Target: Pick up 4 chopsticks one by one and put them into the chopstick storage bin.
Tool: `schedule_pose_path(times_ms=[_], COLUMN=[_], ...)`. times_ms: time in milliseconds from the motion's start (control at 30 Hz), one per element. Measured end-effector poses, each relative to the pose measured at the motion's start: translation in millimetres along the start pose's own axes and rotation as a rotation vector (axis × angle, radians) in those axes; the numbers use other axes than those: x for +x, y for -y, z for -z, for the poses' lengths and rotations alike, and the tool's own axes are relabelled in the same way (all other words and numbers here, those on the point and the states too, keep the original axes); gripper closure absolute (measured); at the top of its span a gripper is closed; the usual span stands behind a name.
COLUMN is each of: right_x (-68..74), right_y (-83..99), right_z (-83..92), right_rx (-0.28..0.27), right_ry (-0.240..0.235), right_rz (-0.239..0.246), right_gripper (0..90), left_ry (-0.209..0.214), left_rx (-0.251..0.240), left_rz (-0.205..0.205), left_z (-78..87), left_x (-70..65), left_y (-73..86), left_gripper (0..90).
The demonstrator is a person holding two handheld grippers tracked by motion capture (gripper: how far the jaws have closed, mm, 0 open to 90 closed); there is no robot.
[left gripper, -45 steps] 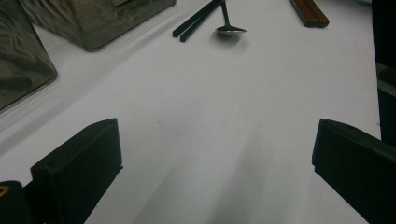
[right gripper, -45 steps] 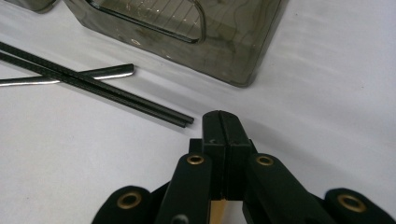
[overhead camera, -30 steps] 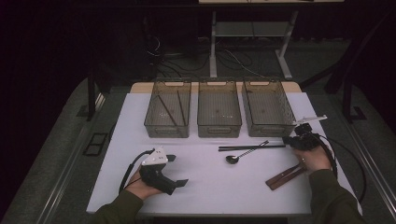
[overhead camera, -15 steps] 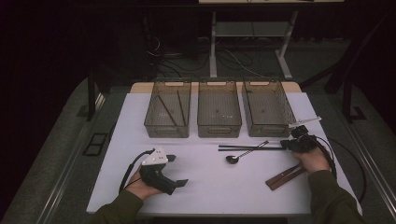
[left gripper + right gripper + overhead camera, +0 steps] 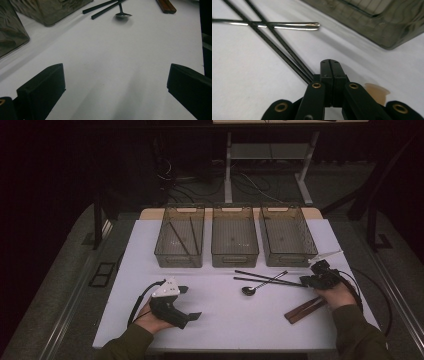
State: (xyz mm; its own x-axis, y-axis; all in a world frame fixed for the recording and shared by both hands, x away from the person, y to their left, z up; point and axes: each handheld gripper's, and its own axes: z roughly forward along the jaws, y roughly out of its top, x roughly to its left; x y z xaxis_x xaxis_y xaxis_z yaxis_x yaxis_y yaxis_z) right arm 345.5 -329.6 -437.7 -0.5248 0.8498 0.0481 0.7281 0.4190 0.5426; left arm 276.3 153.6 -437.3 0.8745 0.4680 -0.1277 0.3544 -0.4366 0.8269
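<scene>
- Near the right edge of the white table [image 5: 220, 320], the right gripper [image 5: 311, 280] rests with its jaws pressed fully together.
- Whether it pinches the pair of thin black chopsticks [image 5: 267, 278] cannot be told (their near ends slip under its tip in the right gripper view).
- Those chopsticks [image 5: 279, 43] run leftward from that gripper, long axis roughly along the table's width, crossing a small metal spoon [image 5: 256, 285].
- Just beyond them stand three smoky clear plastic bins [image 5: 235, 240] in a row.
- Well apart at the near left, the left gripper [image 5: 186, 304] lies wide open and holds nothing, so the right hand is far nearer.
- A brown wooden chopstick pair [image 5: 305, 309] lies beside the right hand.
</scene>
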Motion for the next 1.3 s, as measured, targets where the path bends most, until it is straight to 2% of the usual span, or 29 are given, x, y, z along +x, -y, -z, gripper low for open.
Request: schedule_pose_path(times_ms=[967, 1100, 1233, 1300], right_x=[35.4, 33.2, 29.9, 29.2], right_y=[20.6, 19.6, 18.8, 18.3], right_z=[13.1, 16.3, 22.6, 25.4], right_rx=[0.016, -0.006, -0.06, -0.095], right_ry=[-0.093, -0.082, -0.077, -0.095], right_rz=[0.168, 0.157, 0.127, 0.113], right_gripper=[89.4, 89.3, 80.6, 72.5], left_ry=[0.006, 0.005, 0.005, 0.005], left_rx=[0.004, 0.0, 0.001, 0.003], left_rz=[-0.004, -0.004, -0.005, -0.007], left_z=[-0.5, -0.5, -0.8, -1.0], left_x=[-0.6, -0.8, -0.7, -0.9], left_y=[-0.2, -0.1, -0.2, -0.2], left_gripper=[0.7, 0.7, 0.8, 0.8])
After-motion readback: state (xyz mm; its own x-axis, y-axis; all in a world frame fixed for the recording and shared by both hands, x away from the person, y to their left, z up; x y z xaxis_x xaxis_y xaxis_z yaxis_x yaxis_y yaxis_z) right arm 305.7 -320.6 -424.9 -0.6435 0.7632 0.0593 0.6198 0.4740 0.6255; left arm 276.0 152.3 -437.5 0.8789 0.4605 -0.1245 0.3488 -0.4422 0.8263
